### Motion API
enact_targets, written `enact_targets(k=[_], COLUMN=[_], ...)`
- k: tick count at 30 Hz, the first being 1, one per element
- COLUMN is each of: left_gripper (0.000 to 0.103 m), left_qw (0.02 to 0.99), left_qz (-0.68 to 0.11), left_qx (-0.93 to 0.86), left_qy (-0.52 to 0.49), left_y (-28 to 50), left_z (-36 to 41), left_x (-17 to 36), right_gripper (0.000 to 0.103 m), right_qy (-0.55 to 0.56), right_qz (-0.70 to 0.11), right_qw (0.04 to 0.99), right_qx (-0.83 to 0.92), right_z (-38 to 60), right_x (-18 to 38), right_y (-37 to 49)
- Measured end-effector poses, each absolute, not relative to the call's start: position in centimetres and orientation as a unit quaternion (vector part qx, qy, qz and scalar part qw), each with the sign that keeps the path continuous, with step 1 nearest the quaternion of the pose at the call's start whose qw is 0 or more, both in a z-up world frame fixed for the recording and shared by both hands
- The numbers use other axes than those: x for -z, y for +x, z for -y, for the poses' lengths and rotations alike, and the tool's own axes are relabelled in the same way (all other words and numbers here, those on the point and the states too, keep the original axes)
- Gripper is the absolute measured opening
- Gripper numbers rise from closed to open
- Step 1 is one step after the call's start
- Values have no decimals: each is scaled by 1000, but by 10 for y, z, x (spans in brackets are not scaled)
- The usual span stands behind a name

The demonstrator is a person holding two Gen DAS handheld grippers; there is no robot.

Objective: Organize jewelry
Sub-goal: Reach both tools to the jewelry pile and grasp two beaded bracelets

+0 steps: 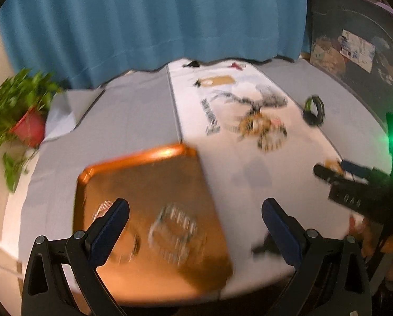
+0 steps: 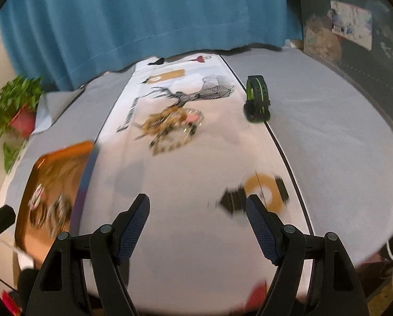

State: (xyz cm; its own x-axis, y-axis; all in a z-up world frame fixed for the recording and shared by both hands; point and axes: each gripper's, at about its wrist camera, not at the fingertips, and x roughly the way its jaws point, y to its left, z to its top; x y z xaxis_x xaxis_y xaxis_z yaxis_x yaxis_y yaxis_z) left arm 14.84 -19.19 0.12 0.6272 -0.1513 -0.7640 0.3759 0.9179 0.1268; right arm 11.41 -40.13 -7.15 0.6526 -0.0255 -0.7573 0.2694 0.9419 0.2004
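An orange tray (image 1: 143, 163) lies on the table at the near left, with blurred silvery bracelets (image 1: 176, 234) in it; it also shows in the right wrist view (image 2: 62, 158). A tangled pile of gold and beaded jewelry (image 1: 262, 129) lies on the white cloth in the middle, also in the right wrist view (image 2: 170, 129). A black and green band (image 1: 313, 109) stands to its right, also in the right wrist view (image 2: 257, 100). My left gripper (image 1: 195, 210) is open above the tray. My right gripper (image 2: 197, 205) is open and empty over the cloth.
A printed white cloth (image 2: 196, 163) covers the middle of the grey table (image 2: 328, 121). A potted plant (image 1: 22, 113) stands off the left edge. A blue curtain (image 1: 154, 15) hangs behind. The right gripper's body (image 1: 359, 189) shows at the right of the left wrist view.
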Motion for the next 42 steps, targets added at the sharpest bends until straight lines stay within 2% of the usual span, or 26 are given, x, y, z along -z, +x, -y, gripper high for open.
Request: enact_targets(k=[4,8,17,21,27,29,30,31,32,33,34,38,42], left_gripper=[100,100,100,101,101,94,77,41,17,9,10,10,9], left_qw=[894,876,833,812,800,794,791,787,780,775,774,774,791], left_qz=[-385,-406,-441,-452,-486,-487,-485,-473,-466,-468,-470,-481,-473], left_qx=[184,215,249,271,293,300,310,329,350,355,352,354,346], left_qy=[135,148,224,251,197,206,209,219,227,233,237,212,176], left_y=[205,264,323,331,345,343,340,332,325,321,315,301,274], left_z=[226,263,310,320,312,313,315,317,321,324,325,315,289], left_x=[1,22,85,104,111,109,106,102,98,97,97,88,63], right_gripper=[76,76,76,85,92,92,91,77,38,16,8,8,8], right_qy=[156,141,81,45,51,50,49,46,37,29,21,70,63], right_qz=[-409,-416,-432,-431,-435,-435,-434,-427,-418,-416,-418,-432,-417], right_qw=[895,894,895,896,894,894,895,899,905,907,906,899,906], right_qx=[84,86,75,94,96,96,93,85,75,63,61,34,47], right_z=[415,424,418,414,418,417,416,414,410,406,402,405,403], right_x=[80,90,112,117,118,118,118,115,112,112,112,108,89], right_y=[150,184,219,223,228,229,228,225,223,222,220,206,174])
